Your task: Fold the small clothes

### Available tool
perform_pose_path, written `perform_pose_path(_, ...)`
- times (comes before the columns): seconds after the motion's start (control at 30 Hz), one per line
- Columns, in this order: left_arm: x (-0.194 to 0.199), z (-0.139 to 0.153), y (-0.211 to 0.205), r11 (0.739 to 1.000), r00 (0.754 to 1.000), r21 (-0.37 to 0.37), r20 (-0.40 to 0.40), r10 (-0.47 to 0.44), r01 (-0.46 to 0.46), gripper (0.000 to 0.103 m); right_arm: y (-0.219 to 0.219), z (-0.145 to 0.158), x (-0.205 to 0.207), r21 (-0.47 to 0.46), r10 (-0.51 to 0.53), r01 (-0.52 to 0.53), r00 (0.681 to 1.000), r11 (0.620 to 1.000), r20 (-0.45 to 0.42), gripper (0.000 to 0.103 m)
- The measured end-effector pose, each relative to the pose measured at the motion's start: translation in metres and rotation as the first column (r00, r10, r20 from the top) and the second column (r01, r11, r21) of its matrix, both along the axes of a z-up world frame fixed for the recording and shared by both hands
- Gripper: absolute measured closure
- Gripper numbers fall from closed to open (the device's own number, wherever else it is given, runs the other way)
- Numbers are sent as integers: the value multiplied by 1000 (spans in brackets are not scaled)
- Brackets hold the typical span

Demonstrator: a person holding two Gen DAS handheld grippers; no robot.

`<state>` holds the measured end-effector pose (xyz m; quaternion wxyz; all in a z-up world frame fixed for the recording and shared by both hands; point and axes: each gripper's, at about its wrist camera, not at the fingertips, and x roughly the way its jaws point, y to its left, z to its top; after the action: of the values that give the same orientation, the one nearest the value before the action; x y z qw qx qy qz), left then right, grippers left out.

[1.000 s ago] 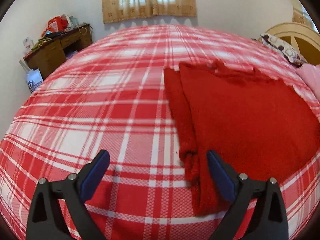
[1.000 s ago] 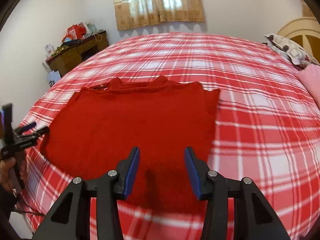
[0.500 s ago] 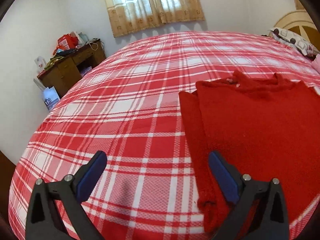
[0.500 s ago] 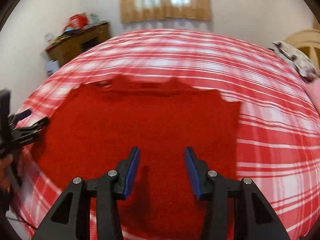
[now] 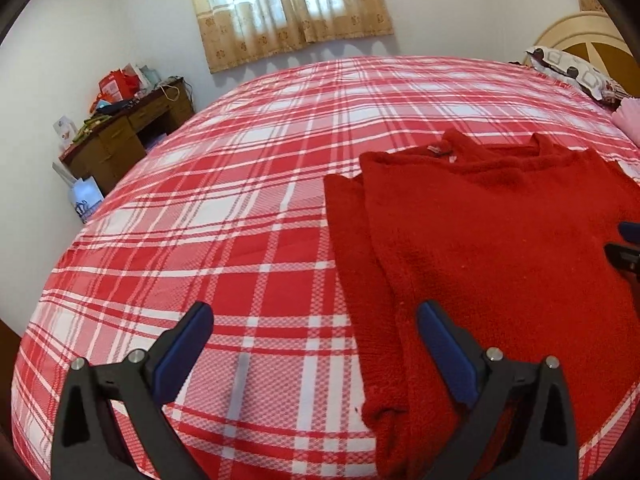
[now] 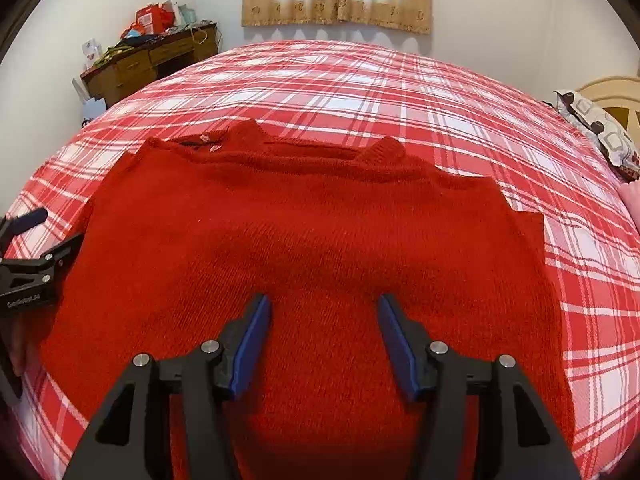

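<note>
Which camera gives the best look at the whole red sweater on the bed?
The right wrist view: the red sweater lies spread across the middle of the frame, with its neckline, both side edges and the folded-in sleeves in sight. The left wrist view shows only its left part, cut off at the frame's right edge, with one sleeve folded alongside.

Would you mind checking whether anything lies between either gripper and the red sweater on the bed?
Nothing visible does. The red sweater lies flat on the plaid bedspread with nothing on top of it. The right gripper, its jaws opening, is directly over the knit, and the left gripper straddles the sweater's left edge with open jaws.
</note>
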<state>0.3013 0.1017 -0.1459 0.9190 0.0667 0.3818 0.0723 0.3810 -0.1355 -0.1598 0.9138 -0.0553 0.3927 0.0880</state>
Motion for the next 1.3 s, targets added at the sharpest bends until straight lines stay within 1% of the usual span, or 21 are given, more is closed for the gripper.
perform_pose_path(0.07,2,-1,2,1000,1000,-23,-6,-3,3,0,3,-1,0,-11,-6,6,1000,1000,9,45)
perform_pose_path(0.2,4,-3,10,995,1000,-97,-23,-11,9,0,3,0,-6,-24,-20,20,1000,1000,14,44)
perform_pose_path(0.27,4,-3,11,993,1000,-114,-26,-13,10,0,4,0,-10,-38,-24,25,1000,999,19,44)
perform_pose_path(0.33,3,-3,11,993,1000,-114,-22,-11,9,0,3,0,-14,-48,-26,28,999,998,24,44)
perform_pose_path(0.43,-1,-1,9,995,1000,-96,-11,-4,3,0,3,0,-16,-54,-30,31,999,998,23,43)
perform_pose_path(0.53,-9,2,7,997,1000,-74,15,-3,4,0,4,-3,-9,-66,-26,27,999,997,22,39)
perform_pose_path(0.6,-7,1,10,996,1000,-84,11,-5,5,0,3,1,-6,-60,-40,41,999,997,7,38)
perform_pose_path(0.67,-2,-1,16,993,1000,-121,-13,-11,9,0,7,6,-12,-70,-64,65,998,995,15,38)
perform_pose_path(0.7,-1,-1,21,989,1000,-150,-18,-6,3,0,11,8,-17,-73,-58,60,998,996,35,38)
perform_pose_path(0.77,-7,5,29,983,1000,-182,9,26,-24,0,21,14,-29,-49,-23,27,996,998,81,38)
perform_pose_path(0.8,-15,8,34,982,998,-184,39,42,-34,0,30,16,-35,-25,15,-12,995,1000,95,38)
perform_pose_path(0.87,-26,8,39,984,997,-171,57,57,-46,0,49,18,-40,-3,82,-82,991,997,102,38)
perform_pose_path(0.93,-32,7,46,978,996,-203,62,57,-43,0,74,16,-36,-25,164,-163,983,986,77,38)
perform_pose_path(1.0,-34,6,51,972,996,-230,62,69,-53,0,89,10,-27,-45,198,-196,979,980,47,38)
perform_pose_path(1.03,-33,5,52,970,996,-237,56,68,-53,0,95,4,-17,-56,196,-195,981,979,13,38)
perform_pose_path(1.1,-30,2,52,969,997,-242,39,68,-57,0,97,-1,1,-19,175,-176,984,984,-14,38)
perform_pose_path(1.17,-30,1,52,966,997,-251,33,64,-54,0,96,1,13,8,155,-155,987,988,-30,36)
perform_pose_path(1.23,-31,0,53,964,997,-262,35,63,-52,0,97,3,14,20,140,-139,989,990,-41,36)
perform_pose_path(1.3,-34,0,56,959,997,-276,40,69,-56,0,96,7,2,14,151,-151,988,988,-27,36)
